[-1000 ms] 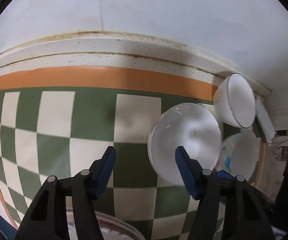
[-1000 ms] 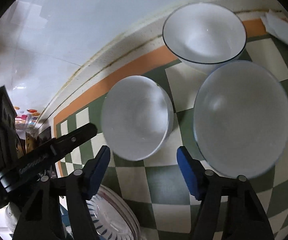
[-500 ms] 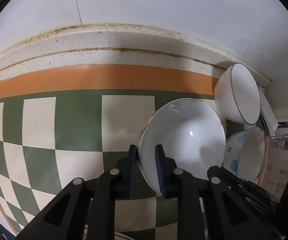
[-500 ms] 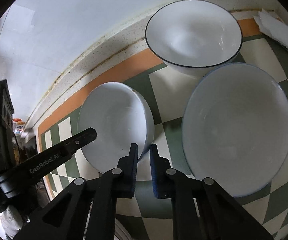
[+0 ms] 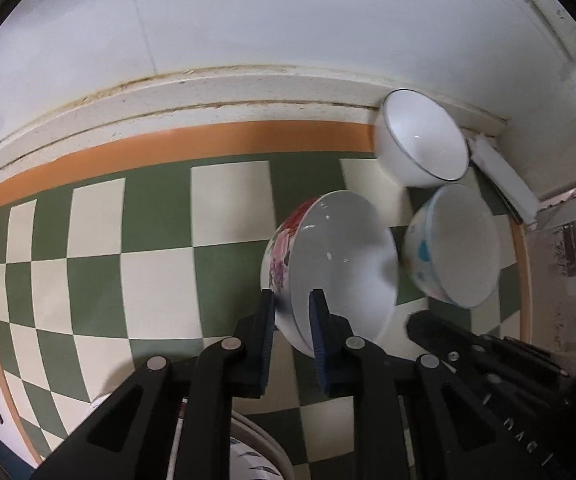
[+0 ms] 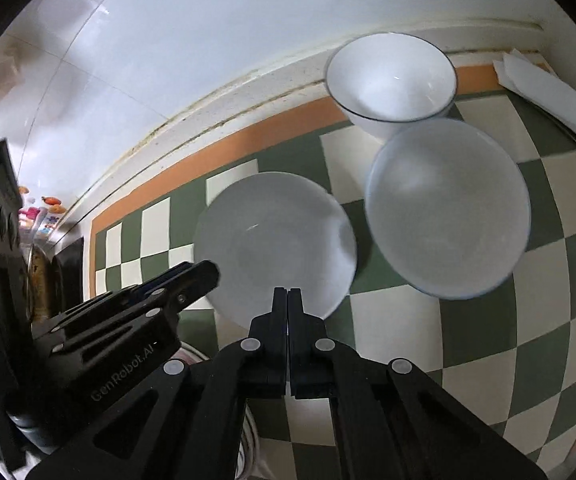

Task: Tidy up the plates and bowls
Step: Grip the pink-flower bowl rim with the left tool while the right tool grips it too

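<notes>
Left gripper (image 5: 292,316) jaws pinching rim of flower bowl (image 5: 339,256), tilted up off the tabletop (image 5: 160,280), likely for stacking. Right gripper (image 6: 288,300) jaws pressed together, holding nothing, just by that bowl. Plate (image 5: 260,452) edge down below. Blue bowl (image 5: 455,248) just beside, in the way. Farther back, ringed bowl (image 5: 423,144) by the wall (image 5: 288,20).

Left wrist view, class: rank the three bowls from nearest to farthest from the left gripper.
1. Floral bowl: its rim is pinched in the left gripper.
2. Blue-patterned bowl: to the right, just past the floral one.
3. Dark-rimmed white bowl: farthest, upper right, against the wall ledge.
</notes>
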